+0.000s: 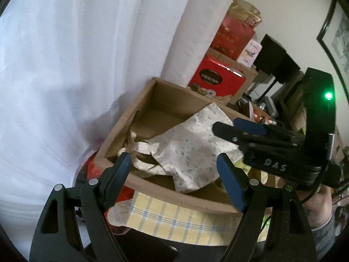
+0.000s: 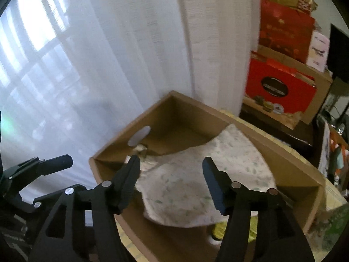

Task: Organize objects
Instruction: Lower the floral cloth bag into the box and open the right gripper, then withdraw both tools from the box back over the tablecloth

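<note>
Cardboard box (image 2: 290, 152) holds the leaf-print cloth bag (image 2: 196, 174) for tidying, so both grippers' fingers (image 1: 231, 183) stand apart, gripping nothing.

- White tote bag (image 1: 187, 150) with a small leafy print, crumpled, handles to the left, lying in the box.
- Open brown cardboard box (image 2: 290, 159), shallow, its far part bare.

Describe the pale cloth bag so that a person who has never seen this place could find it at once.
Start at the white curtain; an open cardboard box stands in front of it. The cloth bag lies inside that box, draped up its right wall. It is the only soft thing there: cream with small grey-green leaf marks and loop handles.
</note>
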Demonstrator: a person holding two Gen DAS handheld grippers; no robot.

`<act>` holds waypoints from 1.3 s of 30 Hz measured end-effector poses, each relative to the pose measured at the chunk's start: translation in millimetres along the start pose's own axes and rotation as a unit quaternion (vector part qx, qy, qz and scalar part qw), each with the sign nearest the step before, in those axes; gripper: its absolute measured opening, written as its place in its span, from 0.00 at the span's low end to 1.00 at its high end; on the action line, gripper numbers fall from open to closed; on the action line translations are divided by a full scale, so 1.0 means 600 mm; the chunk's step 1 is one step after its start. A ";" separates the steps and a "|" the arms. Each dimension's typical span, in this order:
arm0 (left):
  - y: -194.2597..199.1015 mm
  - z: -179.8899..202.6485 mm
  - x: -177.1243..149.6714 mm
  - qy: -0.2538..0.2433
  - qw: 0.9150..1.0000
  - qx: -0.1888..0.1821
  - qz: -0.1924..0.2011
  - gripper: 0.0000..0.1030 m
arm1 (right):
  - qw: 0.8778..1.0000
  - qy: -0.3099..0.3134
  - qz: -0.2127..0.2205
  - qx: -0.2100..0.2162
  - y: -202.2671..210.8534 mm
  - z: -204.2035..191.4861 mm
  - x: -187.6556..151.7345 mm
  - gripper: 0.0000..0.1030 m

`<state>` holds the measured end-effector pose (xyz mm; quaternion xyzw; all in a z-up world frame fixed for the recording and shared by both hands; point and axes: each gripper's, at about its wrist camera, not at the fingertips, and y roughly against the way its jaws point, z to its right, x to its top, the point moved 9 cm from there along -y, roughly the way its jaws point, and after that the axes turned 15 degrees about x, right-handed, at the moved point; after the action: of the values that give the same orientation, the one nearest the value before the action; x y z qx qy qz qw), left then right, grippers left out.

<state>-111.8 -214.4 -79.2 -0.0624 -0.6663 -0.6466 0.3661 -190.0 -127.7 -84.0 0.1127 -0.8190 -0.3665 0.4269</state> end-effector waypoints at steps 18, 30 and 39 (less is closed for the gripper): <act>0.005 0.109 -0.015 -0.048 0.999 -0.022 -0.011 0.84 | 0.997 -0.030 0.034 -0.066 0.159 0.068 -0.066 0.70; 0.023 0.194 -0.021 -0.077 0.996 -0.045 -0.006 0.93 | 0.991 -0.052 0.051 -0.109 0.260 0.115 -0.138 0.78; 0.033 0.277 -0.040 -0.106 0.991 -0.083 -0.014 0.94 | 0.984 -0.078 0.081 -0.138 0.367 0.158 -0.195 0.80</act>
<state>-150.9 -51.2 -59.5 -0.1519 -0.6460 -0.6945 0.2780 -164.5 134.0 -37.5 -0.0430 -0.7977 -0.4477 0.4018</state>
